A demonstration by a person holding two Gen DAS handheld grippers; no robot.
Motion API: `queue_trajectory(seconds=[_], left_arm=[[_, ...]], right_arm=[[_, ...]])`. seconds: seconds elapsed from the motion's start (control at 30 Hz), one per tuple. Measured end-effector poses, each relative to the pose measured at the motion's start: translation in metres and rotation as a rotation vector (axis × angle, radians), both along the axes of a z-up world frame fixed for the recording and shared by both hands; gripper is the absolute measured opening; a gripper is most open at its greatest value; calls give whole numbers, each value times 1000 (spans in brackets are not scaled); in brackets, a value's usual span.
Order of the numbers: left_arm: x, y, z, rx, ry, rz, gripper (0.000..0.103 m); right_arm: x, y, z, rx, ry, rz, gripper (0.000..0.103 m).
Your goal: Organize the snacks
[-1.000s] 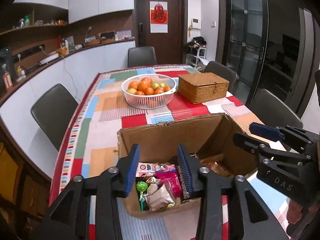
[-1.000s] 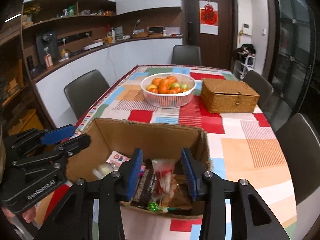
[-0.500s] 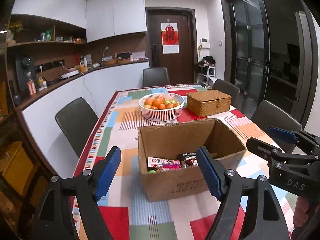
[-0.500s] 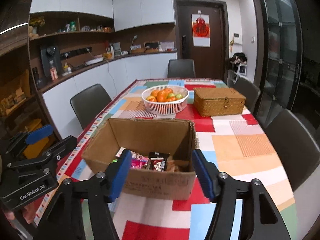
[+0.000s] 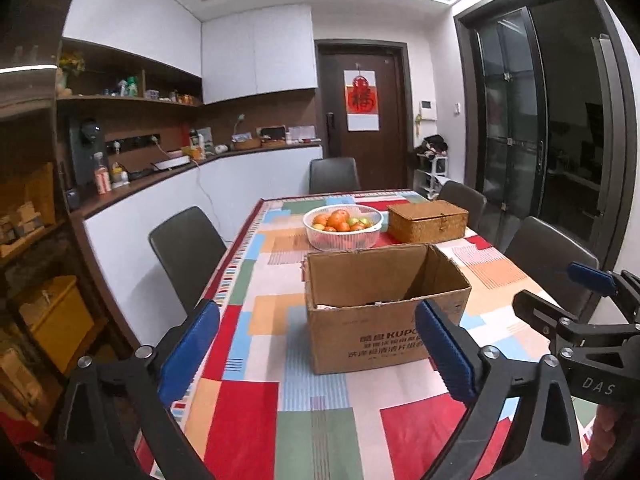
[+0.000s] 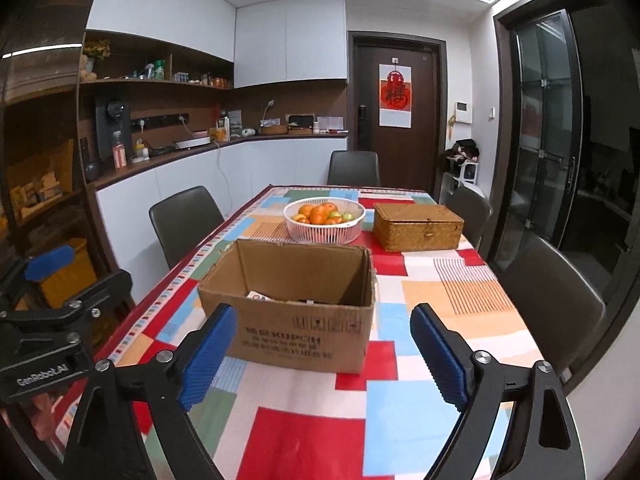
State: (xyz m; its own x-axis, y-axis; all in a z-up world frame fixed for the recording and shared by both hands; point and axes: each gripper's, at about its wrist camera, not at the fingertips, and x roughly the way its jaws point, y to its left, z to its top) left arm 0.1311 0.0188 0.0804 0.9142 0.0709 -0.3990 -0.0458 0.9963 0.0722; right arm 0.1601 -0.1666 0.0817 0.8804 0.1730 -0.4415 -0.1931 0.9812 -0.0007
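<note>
An open cardboard box (image 5: 384,316) stands on the patchwork tablecloth (image 5: 280,360); it also shows in the right wrist view (image 6: 296,320). Only slivers of snack packets (image 6: 258,296) show over its rim. My left gripper (image 5: 318,354) is open wide and empty, held back from the box near the table's front. My right gripper (image 6: 324,354) is open wide and empty, also back from the box. Each gripper appears in the other's view, the right one (image 5: 576,320) at the right edge and the left one (image 6: 60,300) at the left edge.
A white basket of oranges (image 5: 343,226) and a closed wicker box (image 5: 427,220) stand behind the cardboard box. Dark chairs (image 5: 186,248) surround the table. A counter (image 5: 180,168) and shelves run along the left wall.
Both grippers have pulled up and back from over the box and opened wide. The snacks inside have dropped almost out of sight behind the box wall.
</note>
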Motion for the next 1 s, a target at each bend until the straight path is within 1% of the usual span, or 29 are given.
queue_trajectory(seconds=[0.2,0.43,0.6,0.87,1.0], left_arm=[[-19,-3,-5,-3,6,-13,103],[-34,-11,-3,25,1,-25,103],[-43,-12,-2,40,5,-7,103],[-51,-6,0,17,-9,-13,103],[-54,-5,1,20,-23,-11,103]], right_arm=[[-23,-6,-2,1,5,-25,90],[-40,-16,2,3,-2,-51,90],[-47,-17,4,0,-12,-54,92],[-55,-15,6,-8,-30,-43,92],[-54,-15,6,-9,-25,-37,92]])
